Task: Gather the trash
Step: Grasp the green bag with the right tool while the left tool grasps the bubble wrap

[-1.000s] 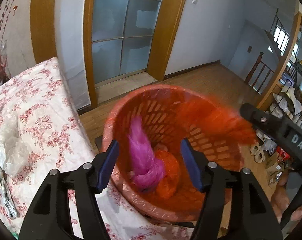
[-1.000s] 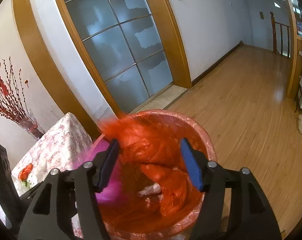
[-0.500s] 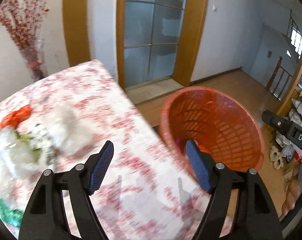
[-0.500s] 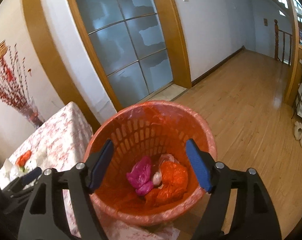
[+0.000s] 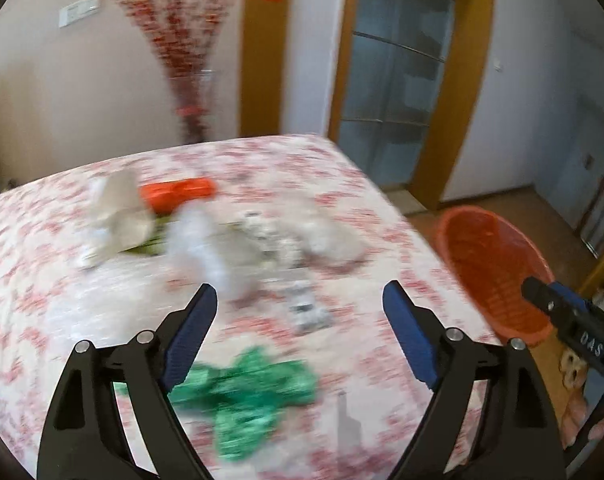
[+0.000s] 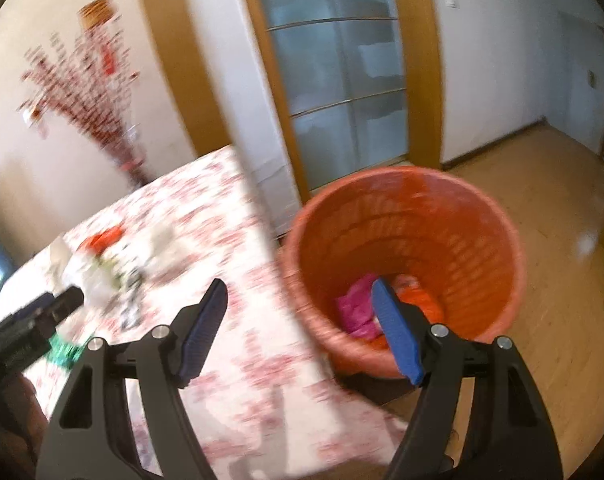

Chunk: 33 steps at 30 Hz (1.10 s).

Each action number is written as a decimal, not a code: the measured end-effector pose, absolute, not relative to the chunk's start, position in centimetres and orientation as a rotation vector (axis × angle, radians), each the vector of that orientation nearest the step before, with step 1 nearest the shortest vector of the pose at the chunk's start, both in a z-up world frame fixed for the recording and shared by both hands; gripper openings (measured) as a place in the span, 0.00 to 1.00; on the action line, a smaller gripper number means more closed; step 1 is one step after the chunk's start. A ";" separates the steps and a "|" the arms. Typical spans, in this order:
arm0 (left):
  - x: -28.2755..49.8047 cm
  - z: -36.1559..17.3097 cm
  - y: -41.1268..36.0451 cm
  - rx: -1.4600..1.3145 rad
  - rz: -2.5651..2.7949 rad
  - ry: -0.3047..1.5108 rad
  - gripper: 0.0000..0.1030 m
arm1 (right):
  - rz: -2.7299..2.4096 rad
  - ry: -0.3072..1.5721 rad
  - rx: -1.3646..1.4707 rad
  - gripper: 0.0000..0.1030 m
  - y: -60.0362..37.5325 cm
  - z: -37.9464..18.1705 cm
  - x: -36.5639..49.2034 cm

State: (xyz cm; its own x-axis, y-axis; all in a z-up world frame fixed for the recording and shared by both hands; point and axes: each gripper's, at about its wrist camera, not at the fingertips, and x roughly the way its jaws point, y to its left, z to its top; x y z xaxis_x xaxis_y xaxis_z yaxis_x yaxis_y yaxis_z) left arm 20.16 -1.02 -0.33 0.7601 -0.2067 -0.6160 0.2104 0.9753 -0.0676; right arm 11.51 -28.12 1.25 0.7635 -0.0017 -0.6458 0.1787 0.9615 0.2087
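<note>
Over the floral tablecloth (image 5: 42, 280), the left gripper (image 5: 300, 328) has just been opening, nothing between its fingers; green trash (image 5: 246, 392) lies at six o'clock. At three o'clock stands the orange basket (image 5: 497, 272); the right gripper (image 6: 298, 328) gapes empty beside it.

Motion blur smeared the pale litter (image 5: 262, 236) mid-frame on the tabletop (image 5: 42, 280); its pieces were unreadable. The basket (image 6: 481, 240) hid part of its contents.

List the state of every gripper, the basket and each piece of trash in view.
left gripper: open, empty, jaws just opened wider
right gripper: open, empty
orange basket: upright beside the table, holding pink bag and orange bag
green wrapper: crumpled on the table
white bags: on the table
</note>
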 end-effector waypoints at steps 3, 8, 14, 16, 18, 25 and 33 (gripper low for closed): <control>19.9 -0.6 3.2 -0.019 -0.140 0.666 0.84 | -0.023 0.714 0.216 0.71 -24.3 0.9 12.1; 19.5 -1.5 10.0 -0.072 -0.007 0.677 0.84 | 0.100 0.749 0.163 0.71 -18.2 0.3 13.1; 19.2 -2.0 15.7 -0.133 0.098 0.679 0.84 | 0.240 0.784 0.081 0.71 -10.8 -0.8 13.8; 19.1 -2.0 17.0 -0.143 0.117 0.677 0.84 | 0.272 0.791 0.053 0.71 -8.7 -1.1 14.2; 19.0 -2.1 18.2 -0.154 0.135 0.678 0.84 | 0.297 0.791 0.028 0.71 -7.2 -1.2 14.4; 19.0 -2.5 20.0 -0.181 0.155 0.686 0.84 | 0.351 0.791 -0.086 0.71 -3.5 -1.9 15.3; 19.9 -3.0 19.2 -0.171 0.125 0.707 0.84 | 0.365 0.846 -0.112 0.58 -4.0 -3.2 16.0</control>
